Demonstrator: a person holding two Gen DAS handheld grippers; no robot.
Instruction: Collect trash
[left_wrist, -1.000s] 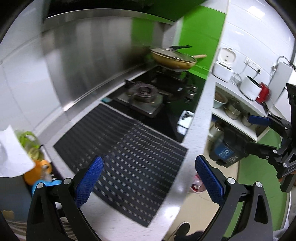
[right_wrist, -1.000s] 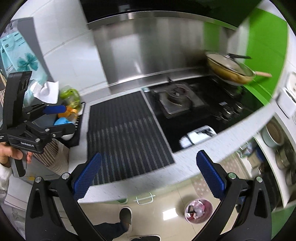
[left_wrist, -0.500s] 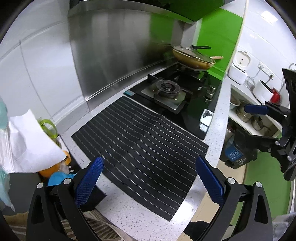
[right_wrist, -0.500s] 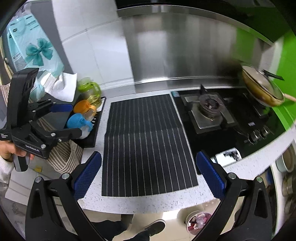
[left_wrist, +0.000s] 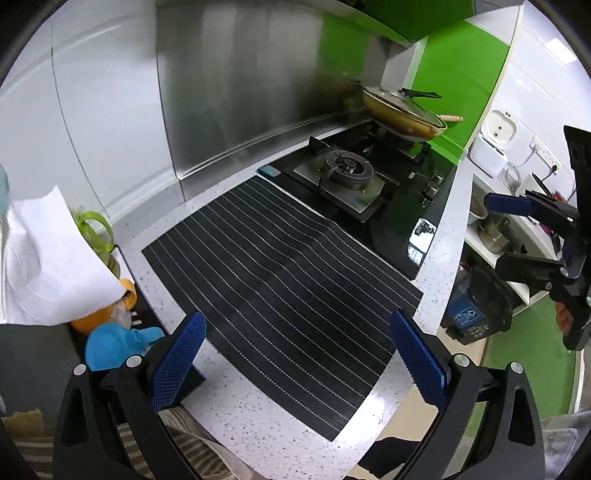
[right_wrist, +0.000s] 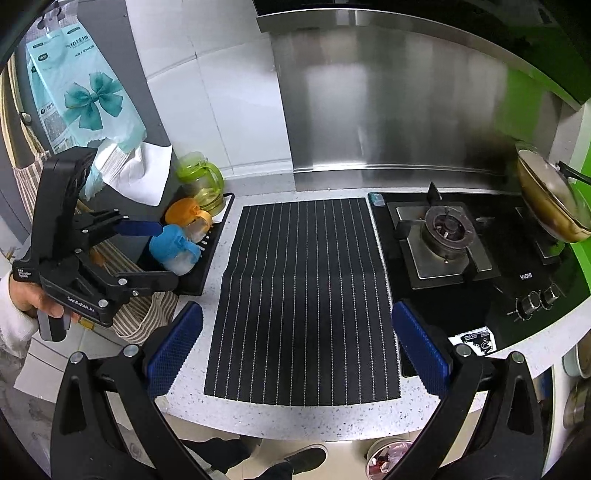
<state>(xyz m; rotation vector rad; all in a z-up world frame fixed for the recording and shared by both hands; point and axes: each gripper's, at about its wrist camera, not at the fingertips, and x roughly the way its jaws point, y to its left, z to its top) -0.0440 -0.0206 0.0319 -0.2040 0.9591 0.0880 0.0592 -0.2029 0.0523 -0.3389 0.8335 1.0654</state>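
A black striped mat (right_wrist: 303, 295) lies on the speckled white counter (right_wrist: 295, 417); it also shows in the left wrist view (left_wrist: 280, 273). No loose trash shows on it. A small bin (right_wrist: 388, 459) with rubbish stands on the floor below the counter edge. My left gripper (left_wrist: 301, 354) is open and empty above the mat's near left corner. It also shows from the side in the right wrist view (right_wrist: 147, 251). My right gripper (right_wrist: 297, 347) is open and empty over the mat's front edge. It shows in the left wrist view (left_wrist: 517, 236) at the far right.
A black tray (right_wrist: 210, 251) at the left holds blue (right_wrist: 173, 249), orange (right_wrist: 184, 212) and green (right_wrist: 201, 181) bottles. White tissue (right_wrist: 140, 173) hangs beside them. A gas hob (right_wrist: 447, 236) and a lidded pan (right_wrist: 550, 199) stand right. Shelves with pots (left_wrist: 495, 236) lie beyond.
Both views have swung left and settled from the hob and floor side onto the mat and the bottle tray. Both grippers stay open and empty.
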